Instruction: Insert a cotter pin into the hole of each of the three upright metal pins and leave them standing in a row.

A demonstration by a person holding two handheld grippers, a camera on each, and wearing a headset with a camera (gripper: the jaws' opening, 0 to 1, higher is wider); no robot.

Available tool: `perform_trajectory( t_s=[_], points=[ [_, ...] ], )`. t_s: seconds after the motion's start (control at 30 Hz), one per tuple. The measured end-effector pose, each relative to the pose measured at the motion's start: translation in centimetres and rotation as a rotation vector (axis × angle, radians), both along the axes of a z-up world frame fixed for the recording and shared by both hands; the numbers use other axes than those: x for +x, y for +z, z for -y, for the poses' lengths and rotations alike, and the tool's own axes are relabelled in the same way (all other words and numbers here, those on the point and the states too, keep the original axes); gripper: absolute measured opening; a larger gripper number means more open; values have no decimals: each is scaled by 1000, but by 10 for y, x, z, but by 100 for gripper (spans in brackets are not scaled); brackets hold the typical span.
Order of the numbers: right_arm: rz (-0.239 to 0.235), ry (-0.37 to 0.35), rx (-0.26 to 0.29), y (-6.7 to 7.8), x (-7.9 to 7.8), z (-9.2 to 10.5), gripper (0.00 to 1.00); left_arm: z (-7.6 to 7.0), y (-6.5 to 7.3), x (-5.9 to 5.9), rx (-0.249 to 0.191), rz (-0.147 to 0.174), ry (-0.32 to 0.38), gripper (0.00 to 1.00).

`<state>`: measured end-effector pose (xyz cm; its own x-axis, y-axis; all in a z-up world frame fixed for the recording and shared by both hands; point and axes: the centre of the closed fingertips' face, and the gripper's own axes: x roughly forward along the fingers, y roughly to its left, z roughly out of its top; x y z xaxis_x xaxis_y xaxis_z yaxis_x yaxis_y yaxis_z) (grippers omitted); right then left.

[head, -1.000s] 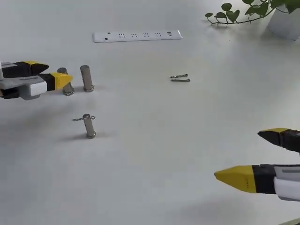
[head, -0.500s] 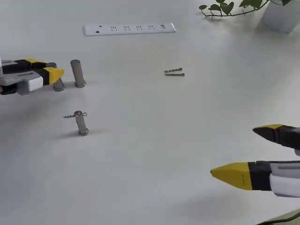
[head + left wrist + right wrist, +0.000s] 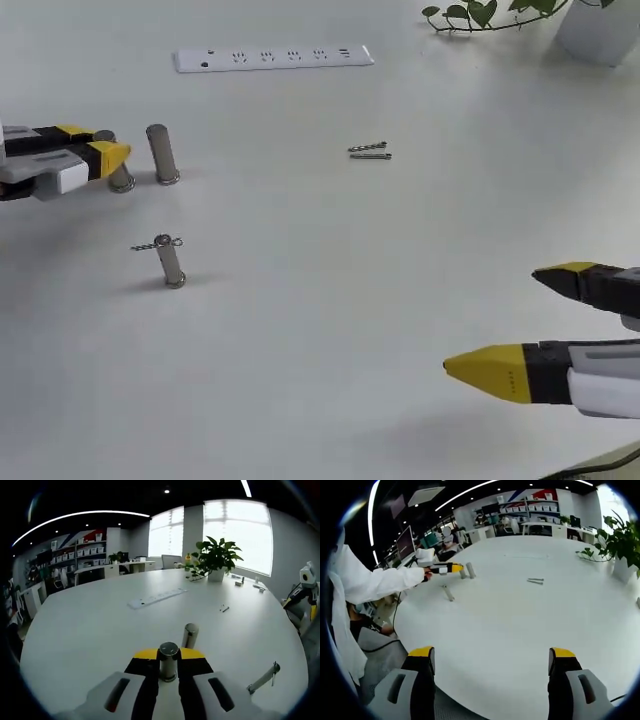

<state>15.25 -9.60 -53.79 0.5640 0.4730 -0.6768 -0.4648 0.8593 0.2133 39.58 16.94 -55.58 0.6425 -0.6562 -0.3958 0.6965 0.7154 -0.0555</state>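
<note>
Large white table; bright windows; wall shelving; potted plant; ceiling light strips.

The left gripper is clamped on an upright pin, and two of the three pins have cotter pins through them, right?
Not two: in the head view only one pin has a cotter pin through it; two cotter pins lie loose on the table. The left gripper is indeed clamped on an upright pin.

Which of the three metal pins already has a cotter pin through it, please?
The lone front pin; a cotter pin crosses its head, the other two are bare.
</note>
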Motion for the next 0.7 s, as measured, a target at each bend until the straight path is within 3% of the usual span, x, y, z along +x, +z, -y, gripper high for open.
perform_trajectory(
  t_s=[0.1, 0.17, 0.27, 0.4, 0.7],
  points=[
    [5, 2, -1, 2, 0, 1, 92, -2, 1, -1, -25, -36, 29, 10],
    [11, 1, 1, 3, 1, 1, 92, -3, 2, -4, -27, -38, 23, 9],
    [20, 1, 7, 5, 2, 1, 92, -4, 10, -13, 2, -21, 5, 9],
    [29, -1, 16, 7, 3, 1, 92, -6, 31, -20, -26, -3, 10, 9],
    [66, 19, 37, 17, 6, -5, 92, 0, 74, -39, -42, 54, -9, 9]
  ],
)
